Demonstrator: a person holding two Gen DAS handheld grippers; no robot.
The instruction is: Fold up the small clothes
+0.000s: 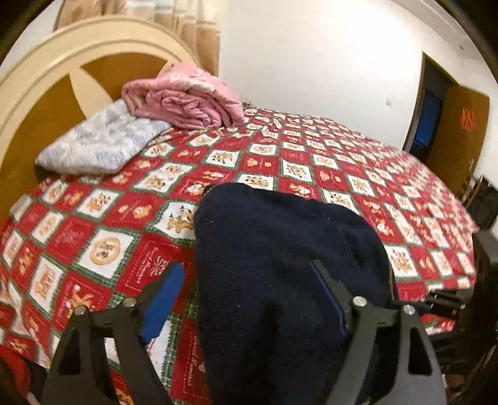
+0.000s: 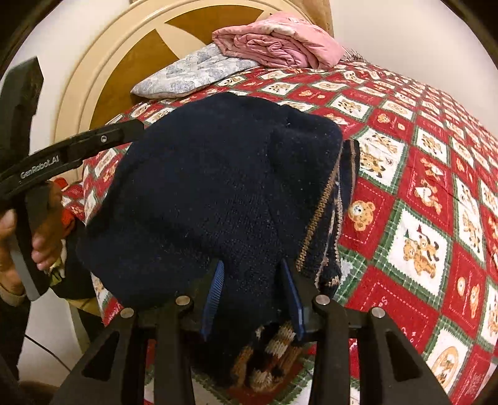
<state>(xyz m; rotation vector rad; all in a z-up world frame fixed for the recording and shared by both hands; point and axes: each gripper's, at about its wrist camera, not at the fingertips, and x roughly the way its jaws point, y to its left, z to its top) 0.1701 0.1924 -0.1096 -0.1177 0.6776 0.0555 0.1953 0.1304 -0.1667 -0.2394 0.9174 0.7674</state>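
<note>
Across the bed's red patchwork quilt (image 2: 420,187) we see a navy knitted sweater (image 2: 218,193) bunched near the edge. Our right claw (image 2: 255,296) pinches its hem between narrow blue pads. Our left claw (image 1: 249,299) stands wide, fabric draped over one finger.

**Bed, bedding and room behind**

A bedspread (image 1: 218,162) in red, white and green squares, printed with teddy bears, covers the bed. At the head stands a cream and brown headboard (image 1: 46,78) with a curved top. A pale blue-grey pillow (image 1: 99,140) leans against it, and a folded pink blanket (image 1: 186,99) lies partly on the pillow's upper end. Beige curtains (image 1: 199,28) hang behind the headboard, beside a plain white wall (image 1: 311,56). On the far side of the bed a brown door (image 1: 460,131) bearing a red ornament stands next to a dark doorway (image 1: 429,121).
</note>
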